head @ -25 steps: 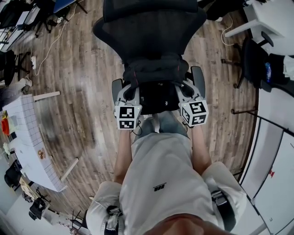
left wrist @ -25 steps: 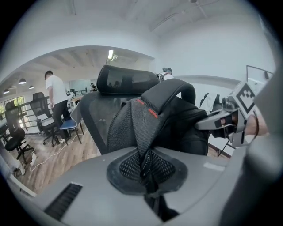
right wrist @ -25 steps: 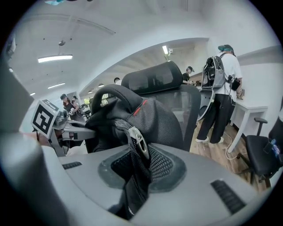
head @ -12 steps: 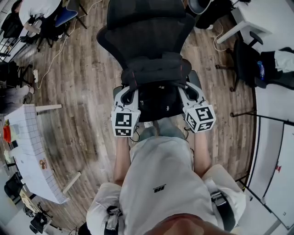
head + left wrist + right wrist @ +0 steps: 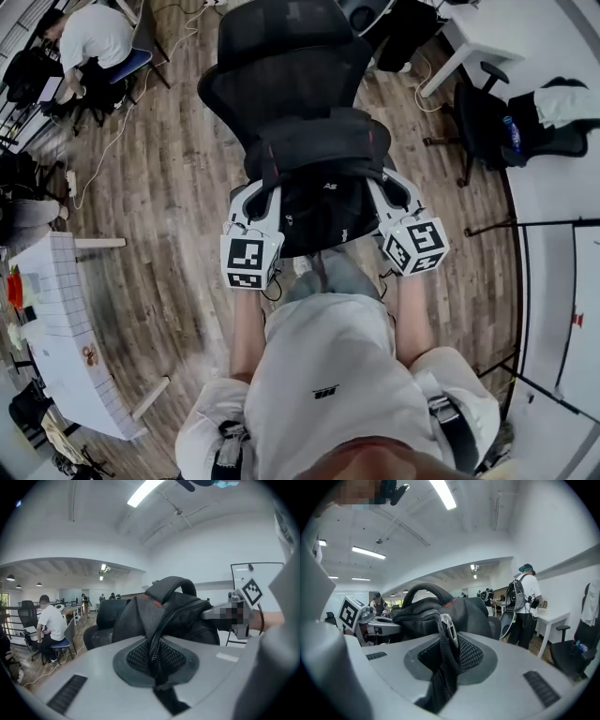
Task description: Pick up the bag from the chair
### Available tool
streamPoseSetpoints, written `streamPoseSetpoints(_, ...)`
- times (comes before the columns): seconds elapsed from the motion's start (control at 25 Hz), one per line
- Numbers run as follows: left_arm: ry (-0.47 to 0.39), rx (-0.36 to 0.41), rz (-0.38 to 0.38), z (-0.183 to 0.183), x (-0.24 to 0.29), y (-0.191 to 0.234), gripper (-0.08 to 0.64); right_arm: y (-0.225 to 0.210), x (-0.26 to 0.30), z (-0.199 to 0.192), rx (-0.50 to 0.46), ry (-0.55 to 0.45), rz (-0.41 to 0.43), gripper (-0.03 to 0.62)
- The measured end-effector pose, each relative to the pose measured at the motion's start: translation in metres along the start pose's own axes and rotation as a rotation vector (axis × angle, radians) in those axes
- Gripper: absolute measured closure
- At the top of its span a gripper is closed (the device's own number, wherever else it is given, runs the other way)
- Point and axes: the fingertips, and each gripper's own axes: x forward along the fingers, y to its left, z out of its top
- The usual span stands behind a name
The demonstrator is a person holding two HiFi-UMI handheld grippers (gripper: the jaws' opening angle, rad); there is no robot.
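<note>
Bag [image 5: 319,164] rests against the backrest of the chair [image 5: 281,56], with left gripper [image 5: 154,667] and right gripper [image 5: 443,667] each clamped tight on a strap [image 5: 151,639], so the grasp seems done and only lifting it clear remains.

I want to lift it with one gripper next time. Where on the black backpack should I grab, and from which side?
Probably the top carry handle, from above: it arches clear of the backpack as an open loop, centred, so the load should hang level. Here the left tongs and right tongs each pinch a strap instead.
</note>
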Motion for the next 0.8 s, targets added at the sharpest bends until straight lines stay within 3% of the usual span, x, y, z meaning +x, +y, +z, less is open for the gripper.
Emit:
streamPoseSetpoints(0.36,-0.029,-0.004,-0.002,0.016,-0.042,-0.049,0.541,0.011,-0.064,0.007,0.022,-0.051,0.048,0.557)
streamPoseSetpoints(0.8,-0.051,-0.028,0.158,0.023,-0.104,-0.131,0.541,0.015,-0.145,0.004,0.01,-0.083,0.21,0.557)
